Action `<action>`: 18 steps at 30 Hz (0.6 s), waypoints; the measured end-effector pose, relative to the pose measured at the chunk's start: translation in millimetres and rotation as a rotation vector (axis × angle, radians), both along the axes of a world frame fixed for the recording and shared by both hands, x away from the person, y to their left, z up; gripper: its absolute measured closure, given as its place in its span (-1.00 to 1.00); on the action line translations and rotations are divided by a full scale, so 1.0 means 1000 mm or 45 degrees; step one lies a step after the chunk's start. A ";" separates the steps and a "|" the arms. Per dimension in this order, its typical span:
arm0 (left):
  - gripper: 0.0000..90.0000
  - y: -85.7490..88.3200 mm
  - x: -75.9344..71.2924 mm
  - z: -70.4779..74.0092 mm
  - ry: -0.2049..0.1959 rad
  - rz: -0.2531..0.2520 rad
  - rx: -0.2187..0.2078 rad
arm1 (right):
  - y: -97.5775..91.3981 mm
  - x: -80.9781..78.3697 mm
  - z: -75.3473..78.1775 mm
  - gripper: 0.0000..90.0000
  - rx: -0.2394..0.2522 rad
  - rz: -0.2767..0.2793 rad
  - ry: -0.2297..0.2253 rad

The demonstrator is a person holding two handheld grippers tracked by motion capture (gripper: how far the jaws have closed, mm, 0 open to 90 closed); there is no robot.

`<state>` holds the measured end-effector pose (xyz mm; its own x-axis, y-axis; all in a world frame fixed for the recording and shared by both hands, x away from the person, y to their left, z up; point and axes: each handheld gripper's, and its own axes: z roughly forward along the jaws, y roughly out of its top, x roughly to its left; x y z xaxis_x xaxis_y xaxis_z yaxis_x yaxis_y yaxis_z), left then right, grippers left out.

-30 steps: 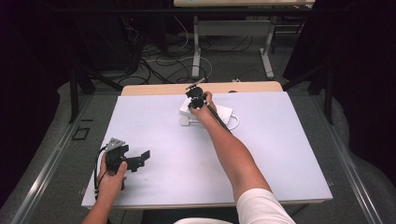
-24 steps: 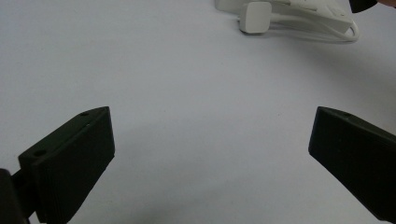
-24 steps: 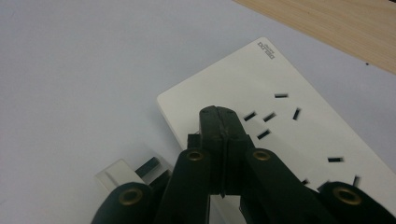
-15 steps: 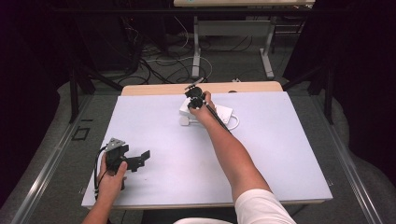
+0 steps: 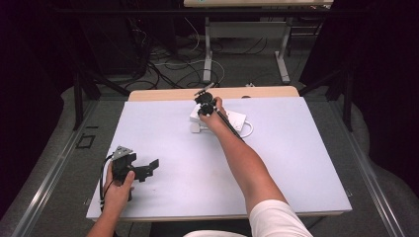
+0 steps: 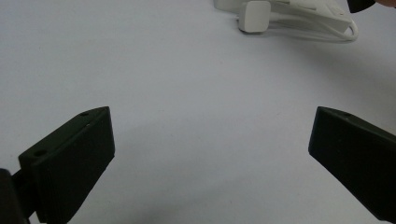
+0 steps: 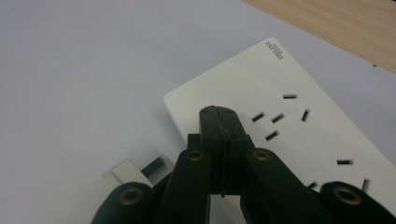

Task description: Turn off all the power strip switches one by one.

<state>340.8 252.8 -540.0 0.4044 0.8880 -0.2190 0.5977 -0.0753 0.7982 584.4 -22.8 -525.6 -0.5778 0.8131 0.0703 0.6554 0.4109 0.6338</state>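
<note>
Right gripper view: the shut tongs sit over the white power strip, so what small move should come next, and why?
Probably open the right tongs: they hold nothing above the white plastic power strip, and the white plug lies loose beside it.

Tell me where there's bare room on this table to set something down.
Most of the table is bare: the whole right side past the right forearm, the far left corner, and the middle between the left gripper and the power strip. It is crowded only at the far centre, where the shut right gripper, the strip, its plug and cable sit together.
</note>
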 end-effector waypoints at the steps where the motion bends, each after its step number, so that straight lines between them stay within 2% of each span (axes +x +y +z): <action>1: -0.99 0.000 0.000 0.000 0.007 -0.002 0.003 | -0.001 0.000 0.000 1.00 -0.014 0.012 -0.005; 3: -0.99 -0.001 0.000 -0.001 -0.010 0.013 -0.004 | -0.004 -0.002 0.000 1.00 0.004 0.008 -0.025; 4: -0.99 -0.001 0.001 -0.001 -0.012 0.011 -0.002 | -0.007 -0.004 0.004 1.00 -0.058 0.012 0.026; 5: -0.99 -0.001 0.000 -0.001 -0.013 0.009 0.000 | -0.009 -0.004 0.001 1.00 -0.016 0.016 -0.014; 6: -0.99 -0.002 0.000 -0.001 -0.014 0.010 0.000 | -0.010 -0.006 0.004 1.00 -0.026 0.001 0.014; 7: -0.99 -0.002 0.000 0.000 -0.003 0.002 0.007 | -0.013 -0.006 0.002 1.00 0.009 0.019 -0.030; 8: -0.99 -0.003 0.000 -0.001 -0.012 0.008 0.004 | -0.015 -0.008 0.005 1.00 -0.025 0.010 0.000; 9: -0.99 -0.003 0.000 -0.001 -0.008 0.005 0.006 | -0.016 -0.009 0.006 1.00 0.000 0.007 -0.008; 10: -0.99 -0.003 0.000 -0.001 -0.007 0.004 0.006 | -0.018 -0.010 0.005 1.00 0.023 0.004 -0.041; 11: -0.99 -0.003 0.000 -0.001 -0.002 0.003 0.008 | -0.021 -0.012 0.009 1.00 -0.008 0.009 -0.001; 12: -0.99 -0.003 0.000 -0.001 -0.001 0.003 0.010 | -0.022 -0.014 0.009 1.00 0.004 0.007 -0.018; 14: -0.99 -0.004 0.000 -0.001 -0.006 0.000 0.013 | -0.026 -0.018 0.012 1.00 0.003 0.004 -0.015; 15: -0.99 -0.004 0.001 -0.002 -0.011 0.004 0.011 | -0.028 -0.020 0.013 1.00 0.006 0.024 -0.028; 16: -0.99 -0.004 0.000 -0.001 0.004 -0.004 0.020 | -0.030 -0.023 0.016 1.00 -0.008 0.014 -0.007; 18: -0.99 -0.004 0.000 -0.001 0.000 -0.002 0.022 | -0.035 -0.027 0.014 1.00 0.038 0.023 -0.054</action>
<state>340.9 248.6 -540.9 0.4056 0.8911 -0.2036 0.5977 -0.0901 0.7966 557.2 -57.7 -511.5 -0.5956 0.8003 0.0695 0.6201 0.4030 0.6731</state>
